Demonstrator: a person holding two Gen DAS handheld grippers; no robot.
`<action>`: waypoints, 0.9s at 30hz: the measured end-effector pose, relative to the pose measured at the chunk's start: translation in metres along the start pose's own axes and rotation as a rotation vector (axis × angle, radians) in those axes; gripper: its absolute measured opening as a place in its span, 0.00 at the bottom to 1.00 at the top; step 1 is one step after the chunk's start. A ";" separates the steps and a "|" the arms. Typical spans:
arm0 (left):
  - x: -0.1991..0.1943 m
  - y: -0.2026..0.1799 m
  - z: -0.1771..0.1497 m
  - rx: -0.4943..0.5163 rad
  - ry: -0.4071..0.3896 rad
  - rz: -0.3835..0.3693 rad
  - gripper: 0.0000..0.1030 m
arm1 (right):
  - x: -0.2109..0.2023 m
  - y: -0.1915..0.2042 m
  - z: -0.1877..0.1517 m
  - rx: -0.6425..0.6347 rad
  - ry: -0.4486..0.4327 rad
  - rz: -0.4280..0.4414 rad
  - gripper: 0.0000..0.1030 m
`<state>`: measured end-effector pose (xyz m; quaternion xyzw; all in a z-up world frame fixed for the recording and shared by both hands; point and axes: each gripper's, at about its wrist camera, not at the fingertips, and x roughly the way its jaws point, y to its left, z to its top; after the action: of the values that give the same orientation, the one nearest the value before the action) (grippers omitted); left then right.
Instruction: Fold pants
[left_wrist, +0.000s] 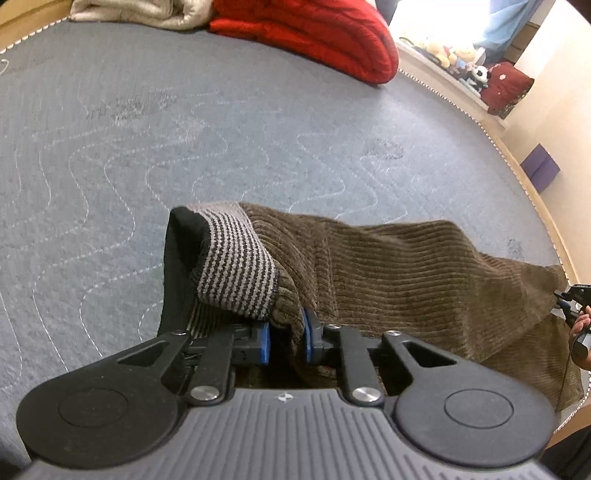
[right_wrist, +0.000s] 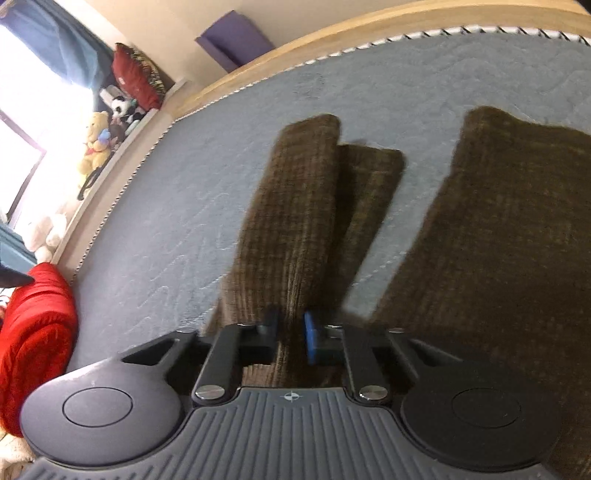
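Left wrist view has the left hand-held gripper (left_wrist: 286, 338) pinched down on the waistband end of the brown corduroy pants (left_wrist: 406, 266), blue pads (left_wrist: 264, 341) nearly together with cloth bunched between them, and the striped elastic band (left_wrist: 236, 266) flopped over just ahead of it. Right wrist view is blurry, but the right hand-held gripper (right_wrist: 291, 338) looks closed on a pants leg (right_wrist: 291, 221) too, with the rest of that leg hanging forward and down toward the bed (right_wrist: 184, 206). The other leg (right_wrist: 498, 240) sits just to its right. Looks like a lift-and-carry for a fold, so my tip would be to keep both grips level and the fabric taut between them, then lay it down slowly so the legs land stacked, not twisted. The pants sit near the bed's edge, well apart from the red blanket (left_wrist: 314, 33).
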<state>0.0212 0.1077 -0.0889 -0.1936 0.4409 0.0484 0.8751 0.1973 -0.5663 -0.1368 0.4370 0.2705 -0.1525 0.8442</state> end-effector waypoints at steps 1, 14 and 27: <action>-0.004 0.001 0.001 0.001 -0.013 -0.003 0.16 | -0.004 0.003 0.000 -0.008 -0.010 0.007 0.08; -0.062 0.021 -0.013 -0.030 -0.106 0.025 0.11 | -0.177 0.010 0.000 -0.124 -0.199 -0.027 0.02; -0.071 0.004 -0.035 0.133 -0.086 0.316 0.46 | -0.187 -0.128 -0.034 0.175 0.007 -0.202 0.10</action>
<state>-0.0492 0.1042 -0.0528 -0.0613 0.4303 0.1642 0.8855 -0.0278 -0.6077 -0.1263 0.4801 0.3020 -0.2583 0.7821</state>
